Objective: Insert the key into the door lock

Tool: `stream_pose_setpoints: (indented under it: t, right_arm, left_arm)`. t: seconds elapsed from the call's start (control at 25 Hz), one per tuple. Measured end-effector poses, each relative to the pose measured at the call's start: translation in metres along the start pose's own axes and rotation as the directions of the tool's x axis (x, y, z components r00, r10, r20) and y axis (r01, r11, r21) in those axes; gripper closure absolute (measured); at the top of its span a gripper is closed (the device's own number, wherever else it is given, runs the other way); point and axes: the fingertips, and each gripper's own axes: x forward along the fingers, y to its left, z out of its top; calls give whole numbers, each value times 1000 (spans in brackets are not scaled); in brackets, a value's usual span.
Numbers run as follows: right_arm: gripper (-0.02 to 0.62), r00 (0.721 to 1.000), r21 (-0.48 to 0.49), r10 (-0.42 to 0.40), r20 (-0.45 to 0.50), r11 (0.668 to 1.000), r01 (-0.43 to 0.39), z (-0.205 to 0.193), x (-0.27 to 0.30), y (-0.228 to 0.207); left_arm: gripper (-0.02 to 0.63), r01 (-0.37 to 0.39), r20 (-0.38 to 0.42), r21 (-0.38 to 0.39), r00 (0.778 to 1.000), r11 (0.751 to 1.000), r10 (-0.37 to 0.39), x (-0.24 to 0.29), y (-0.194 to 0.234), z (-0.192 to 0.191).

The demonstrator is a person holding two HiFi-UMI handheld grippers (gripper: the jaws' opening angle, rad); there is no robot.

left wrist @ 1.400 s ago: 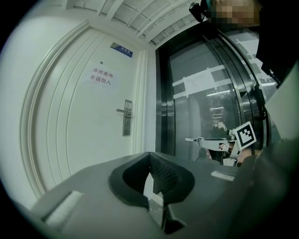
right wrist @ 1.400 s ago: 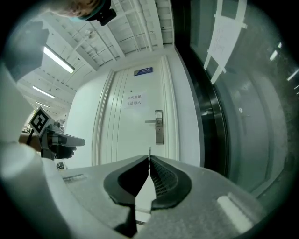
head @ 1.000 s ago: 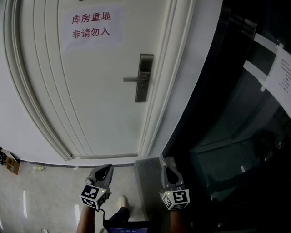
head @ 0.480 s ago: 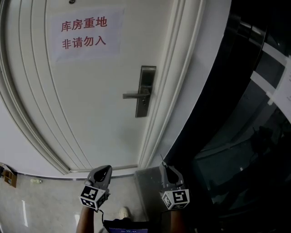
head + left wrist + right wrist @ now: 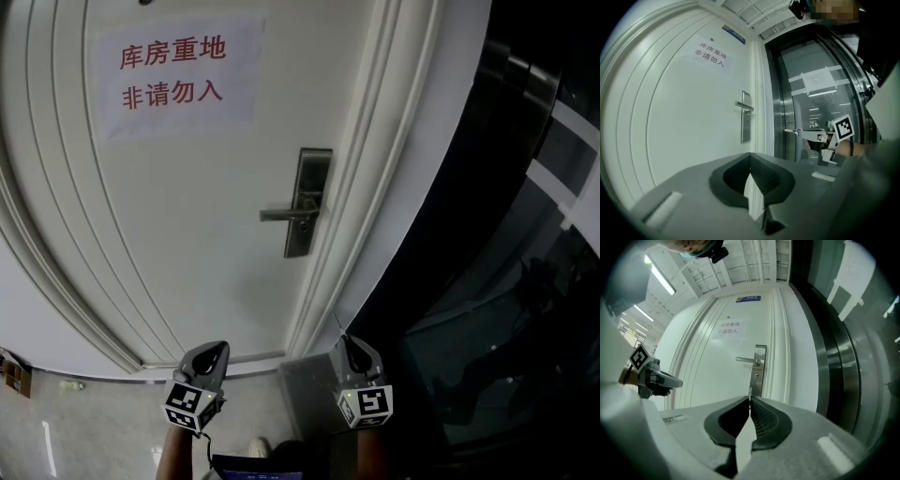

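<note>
Key (image 5: 749,393) pinched in right gripper (image 5: 749,400) fingers, well short of door lock (image 5: 757,376). Left gripper (image 5: 750,157) fingers clenched, empty. Approach and insertion both left.

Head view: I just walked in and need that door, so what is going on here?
A person faces the closed white door with tongs in each hand. The right tongs are shut on a thin key, its tip pointing toward the lock plate below the lever handle. The left tongs are shut and empty. Both are apart from the door; the key is not yet inserted.
</note>
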Motion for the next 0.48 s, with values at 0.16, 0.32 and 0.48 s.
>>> stream_pose_setpoints:
  t: [0.16,0.32,0.48]
  right_arm:
    - [584,1000,-74,-6,5,997,6,11,15,0]
    - [584,1000,-186,10,22,982,-6,26,34,-5]
    - [584,999,-399,12,29,917,0,47,59,-10]
  left_arm:
    - [604,4,6,-2,1000,1000,-4,2,8,2]
    - [604,-1,3,-15,1000,1000,1,3,14,-2]
    - [604,-12,5,-17,1000,1000,12,6,21,-5]
